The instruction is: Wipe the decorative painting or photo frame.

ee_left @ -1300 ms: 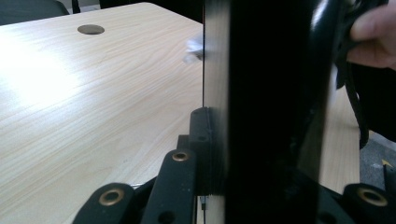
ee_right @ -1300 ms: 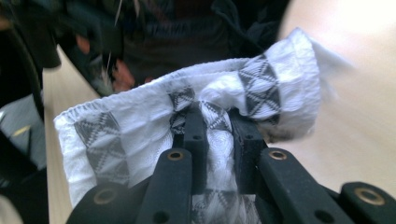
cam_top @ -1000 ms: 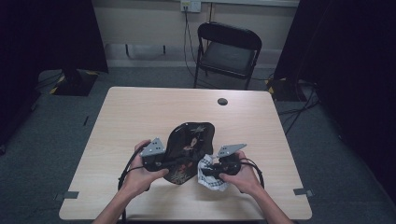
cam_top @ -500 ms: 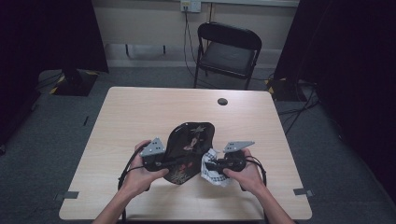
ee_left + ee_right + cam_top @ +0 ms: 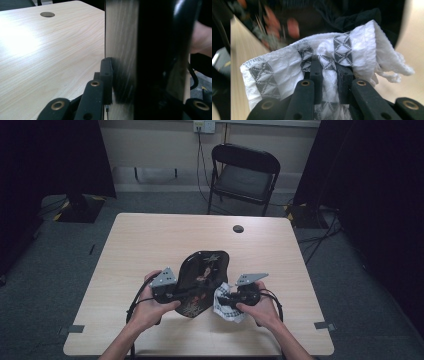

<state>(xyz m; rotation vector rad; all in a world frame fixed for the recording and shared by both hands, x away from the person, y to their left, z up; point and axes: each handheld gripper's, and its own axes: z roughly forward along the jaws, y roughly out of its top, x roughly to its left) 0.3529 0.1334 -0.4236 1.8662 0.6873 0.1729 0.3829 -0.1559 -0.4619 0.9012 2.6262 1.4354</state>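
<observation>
Dark curtains flank a pale back wall, before which a black folding chair stands on grey floor beyond the far edge of a light wooden bench. A small dark round mark lies on the bench near its far edge, right of centre.

Left claw, held in the person's left hand at the near side of the bench: jaws clamped on the near left rim of a glossy black tray with a painted figure motif on its face. In the left gripper view the tray stands edge-on between the jaws, its shiny surface mirroring the wood grain.

Right claw, held in the right hand just right of the tray: jaws closed on a bunched white cloth patterned with grey triangle squares. In the right gripper view the cloth wraps both jaws and is pressed against the tray's decorated face, which appears blurred.

The tray sits tilted at bench centre, near edge raised between the two claws.
</observation>
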